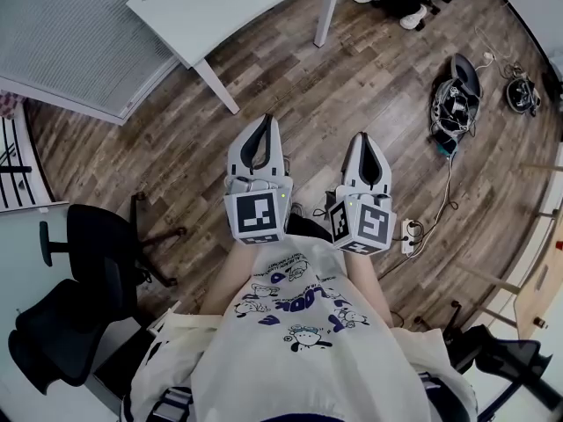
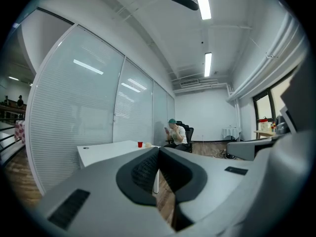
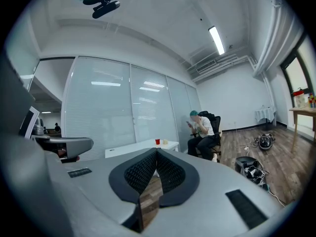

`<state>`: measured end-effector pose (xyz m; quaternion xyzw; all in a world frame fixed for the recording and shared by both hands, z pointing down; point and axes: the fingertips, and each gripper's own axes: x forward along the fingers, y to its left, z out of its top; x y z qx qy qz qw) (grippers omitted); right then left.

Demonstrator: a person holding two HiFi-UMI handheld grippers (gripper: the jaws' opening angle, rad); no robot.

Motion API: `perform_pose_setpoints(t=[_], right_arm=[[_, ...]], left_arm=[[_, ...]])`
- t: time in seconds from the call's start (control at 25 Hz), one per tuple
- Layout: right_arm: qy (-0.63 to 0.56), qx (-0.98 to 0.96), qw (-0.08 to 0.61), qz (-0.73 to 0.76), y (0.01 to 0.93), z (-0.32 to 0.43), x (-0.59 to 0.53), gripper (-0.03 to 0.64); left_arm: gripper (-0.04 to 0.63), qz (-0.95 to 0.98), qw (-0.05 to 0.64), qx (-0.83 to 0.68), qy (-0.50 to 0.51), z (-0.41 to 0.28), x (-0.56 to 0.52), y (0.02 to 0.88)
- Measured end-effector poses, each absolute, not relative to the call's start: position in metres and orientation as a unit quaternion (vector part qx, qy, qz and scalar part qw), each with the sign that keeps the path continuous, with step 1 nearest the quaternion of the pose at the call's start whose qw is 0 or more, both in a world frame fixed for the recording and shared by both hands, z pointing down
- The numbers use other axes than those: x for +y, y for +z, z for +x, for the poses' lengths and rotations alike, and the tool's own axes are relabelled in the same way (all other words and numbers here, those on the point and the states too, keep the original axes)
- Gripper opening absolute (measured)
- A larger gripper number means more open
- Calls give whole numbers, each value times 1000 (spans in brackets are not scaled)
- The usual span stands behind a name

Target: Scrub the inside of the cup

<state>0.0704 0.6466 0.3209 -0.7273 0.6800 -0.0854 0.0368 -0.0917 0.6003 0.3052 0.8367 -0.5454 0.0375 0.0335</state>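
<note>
- Head view: the person is standing on a wood floor, holding both grippers out in front at about the same height, well apart from anything.
- Left gripper and right gripper are lying side by side, tips pointing toward the far side, w/ a gap btwn them.
- A white table is standing far-left, a black chair near-left, and a tangle of cables far-right.
- Left gripper view: the jaws are sitting closed, pads meeting, nothing btwn them.
- The red cup is standing upright on the white table's top, far off beyond the tips (tiny at this range).
- A seated person is sitting further back, right of the table.
- Right gripper view: the jaws are likewise pressing together, holding nothing.
- The cup is showing just above the tips, far away on the table, w/ a small pale thing just right of it; can't tell what that is.
</note>
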Motion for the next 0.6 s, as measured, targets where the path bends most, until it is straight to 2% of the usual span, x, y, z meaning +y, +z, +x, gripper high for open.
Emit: perform_pose_setpoints(t=[0.6], right_arm=[[-71, 669, 32, -739, 318, 75, 548, 2]], left_arm=[[29, 849, 36, -526, 24, -79, 494, 304]])
